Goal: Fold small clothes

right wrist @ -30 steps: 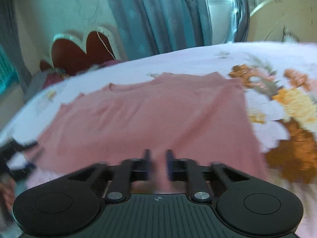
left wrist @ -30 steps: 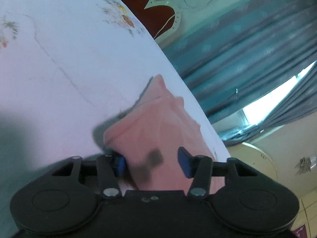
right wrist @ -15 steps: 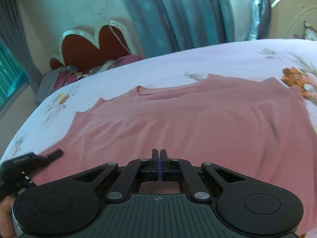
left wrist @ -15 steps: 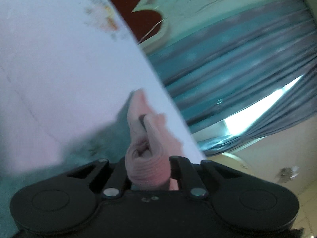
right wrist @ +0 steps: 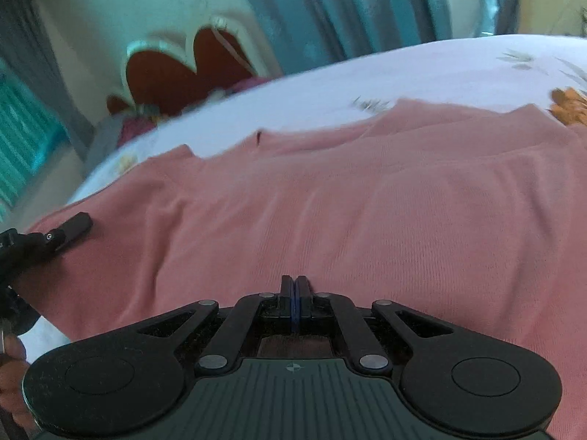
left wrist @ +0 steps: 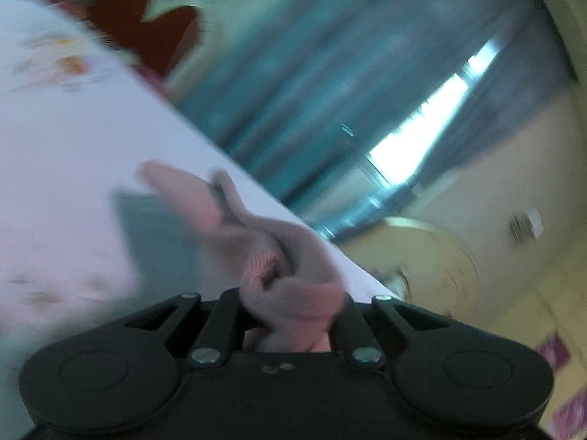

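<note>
1. The surface is a bed covered with a pale lilac sheet printed with orange and grey flowers (right wrist: 422,69); the sheet fills the left half of the left wrist view and the far part of the right wrist view.
2. At the far end of the bed stands a dark red headboard with a cream scalloped border (right wrist: 183,69), and some crumpled dark red and grey cloth (right wrist: 132,124) lies just below it.
3. Behind the bed hang long blue-grey curtains (right wrist: 330,7); in the left wrist view a bright gap of window (left wrist: 422,128) shows between them, and a cream wall is at the right.
4. No container can be made out in either view.
5. The task's thing, a pink knitted garment (right wrist: 348,201), lies spread flat on the sheet and covers most of the near bed.
6. The left gripper (left wrist: 290,311) has its fingers drawn narrow on a bunched fold of the garment, which is raised off the sheet; this view is blurred.
7. The right gripper (right wrist: 294,293) has its blue pads pressed together at the near edge of the garment; whether cloth is caught between them I cannot tell.
</note>
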{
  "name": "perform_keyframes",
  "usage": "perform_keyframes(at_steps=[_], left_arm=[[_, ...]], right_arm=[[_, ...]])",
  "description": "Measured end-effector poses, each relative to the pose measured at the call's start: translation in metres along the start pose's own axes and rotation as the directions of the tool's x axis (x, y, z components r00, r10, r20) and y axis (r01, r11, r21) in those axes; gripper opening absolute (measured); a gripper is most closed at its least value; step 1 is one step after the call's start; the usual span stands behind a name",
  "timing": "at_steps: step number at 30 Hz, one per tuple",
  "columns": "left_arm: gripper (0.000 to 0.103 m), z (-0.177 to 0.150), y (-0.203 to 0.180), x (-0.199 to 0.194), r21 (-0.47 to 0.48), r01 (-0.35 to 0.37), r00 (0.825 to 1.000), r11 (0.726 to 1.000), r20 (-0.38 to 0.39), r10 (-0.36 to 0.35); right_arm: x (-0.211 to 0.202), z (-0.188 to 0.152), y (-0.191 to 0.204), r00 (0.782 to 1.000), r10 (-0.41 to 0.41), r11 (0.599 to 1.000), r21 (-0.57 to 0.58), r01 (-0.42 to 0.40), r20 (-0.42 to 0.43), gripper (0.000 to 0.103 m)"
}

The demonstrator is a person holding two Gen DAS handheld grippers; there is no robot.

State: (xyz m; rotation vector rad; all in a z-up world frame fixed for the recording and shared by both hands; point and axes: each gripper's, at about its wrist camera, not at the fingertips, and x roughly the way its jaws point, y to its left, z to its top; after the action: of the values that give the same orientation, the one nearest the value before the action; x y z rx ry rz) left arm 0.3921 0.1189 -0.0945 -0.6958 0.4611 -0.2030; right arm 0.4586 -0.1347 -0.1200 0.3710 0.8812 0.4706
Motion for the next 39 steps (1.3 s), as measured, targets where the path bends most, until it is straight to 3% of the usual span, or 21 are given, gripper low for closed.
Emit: perform_keyframes(at_steps=[3, 7, 9, 10, 11, 12, 13, 14, 16, 18, 19, 22, 24, 27, 30, 31, 32, 34, 35, 36, 39], left_arm=[[0.008, -0.017, -0.064, 0.026, 0.111, 0.058, 0.996, 0.992, -0.068, -0.051], [0.008, -0.061, -0.146, 0.074, 0.216, 0.134, 0.977, 0.967, -0.192, -0.092], [0.011, -0.092, -0.172, 0.107, 0.219, 0.161, 0.952, 0.962, -0.291, -0.093], [0.022, -0.114, -0.183, 0.131, 0.234, 0.177, 0.923, 0.956, -0.375, -0.080], [0.025, -0.132, -0.190, 0.145, 0.262, 0.159, 0.902, 0.952, -0.431, -0.032], [0.022, -0.142, -0.193, 0.152, 0.274, 0.116, 0.888, 0.955, -0.460, 0.025], [0.023, -0.148, -0.193, 0.149, 0.256, 0.114, 0.884, 0.960, -0.467, 0.020], [0.025, -0.146, -0.191, 0.140, 0.229, 0.136, 0.890, 0.964, -0.456, -0.017], [0.023, -0.133, -0.186, 0.121, 0.246, 0.111, 0.916, 0.963, -0.402, -0.003], [0.023, -0.117, -0.177, 0.109, 0.274, 0.065, 0.940, 0.960, -0.340, 0.033], [0.022, -0.110, -0.173, 0.105, 0.288, 0.035, 0.947, 0.957, -0.316, 0.061], [0.022, -0.095, -0.156, 0.103, 0.320, -0.064, 0.948, 0.945, -0.277, 0.158], [0.022, -0.085, -0.146, 0.099, 0.328, -0.089, 0.944, 0.940, -0.272, 0.184], [0.022, -0.084, -0.132, 0.096, 0.343, -0.103, 0.936, 0.933, -0.285, 0.208], [0.022, -0.075, -0.125, 0.092, 0.351, -0.094, 0.948, 0.932, -0.255, 0.192], [0.027, -0.072, -0.124, 0.095, 0.356, -0.095, 0.953, 0.930, -0.237, 0.189], [0.033, -0.066, -0.125, 0.098, 0.362, -0.096, 0.957, 0.927, -0.224, 0.186], [0.080, -0.056, -0.124, 0.109, 0.373, -0.108, 0.962, 0.921, -0.193, 0.191], [0.080, -0.050, -0.122, 0.118, 0.382, -0.109, 0.964, 0.918, -0.185, 0.192], [0.074, -0.044, -0.121, 0.126, 0.389, -0.093, 0.964, 0.916, -0.194, 0.180], [0.067, -0.034, -0.116, 0.162, 0.412, -0.055, 0.948, 0.910, -0.266, 0.177]], right_arm=[[-0.040, 0.009, -0.042, 0.997, 0.002, 0.997, 0.079, -0.008, 0.075, 0.000], [-0.106, 0.019, -0.113, 0.984, -0.054, 0.985, 0.171, 0.024, 0.169, 0.000], [-0.135, 0.020, -0.151, 0.978, -0.078, 0.975, 0.218, 0.035, 0.193, 0.000], [-0.145, 0.020, -0.167, 0.978, -0.084, 0.972, 0.231, 0.038, 0.191, 0.000], [-0.151, 0.021, -0.179, 0.979, -0.103, 0.969, 0.242, 0.057, 0.178, 0.004], [-0.157, 0.021, -0.190, 0.977, -0.141, 0.960, 0.262, 0.096, 0.159, 0.019], [-0.165, 0.019, -0.198, 0.974, -0.146, 0.959, 0.267, 0.097, 0.172, 0.064], [-0.175, 0.016, -0.204, 0.972, -0.112, 0.966, 0.253, 0.058, 0.207, 0.072], [-0.186, 0.013, -0.213, 0.976, -0.072, 0.967, 0.255, 0.018, 0.206, 0.071], [-0.182, 0.012, -0.216, 0.981, 0.003, 0.964, 0.259, -0.054, 0.192, 0.066], [-0.178, 0.011, -0.215, 0.984, 0.026, 0.963, 0.258, -0.073, 0.178, 0.057], [-0.157, 0.014, -0.203, 0.990, 0.092, 0.962, 0.247, -0.117, 0.111, 0.049], [-0.147, 0.014, -0.191, 0.990, 0.126, 0.963, 0.230, -0.138, 0.067, 0.047], [-0.137, 0.013, -0.180, 0.995, 0.097, 0.973, 0.206, -0.101, 0.033, 0.047], [-0.130, 0.020, -0.182, 0.997, 0.042, 0.977, 0.205, -0.055, 0.067, 0.047], [-0.128, 0.023, -0.182, 0.997, 0.015, 0.980, 0.196, -0.030, 0.081, 0.047], [-0.130, 0.028, -0.182, 0.995, -0.009, 0.982, 0.187, -0.010, 0.098, 0.047], [-0.120, 0.041, -0.187, 0.993, -0.041, 0.979, 0.204, 0.017, 0.113, 0.047], [-0.115, 0.048, -0.189, 0.993, -0.043, 0.975, 0.220, 0.018, 0.110, 0.047], [-0.109, 0.054, -0.192, 0.993, -0.045, 0.973, 0.231, 0.018, 0.108, 0.047], [-0.093, 0.068, -0.191, 0.993, -0.067, 0.975, 0.217, 0.045, 0.093, 0.047]])
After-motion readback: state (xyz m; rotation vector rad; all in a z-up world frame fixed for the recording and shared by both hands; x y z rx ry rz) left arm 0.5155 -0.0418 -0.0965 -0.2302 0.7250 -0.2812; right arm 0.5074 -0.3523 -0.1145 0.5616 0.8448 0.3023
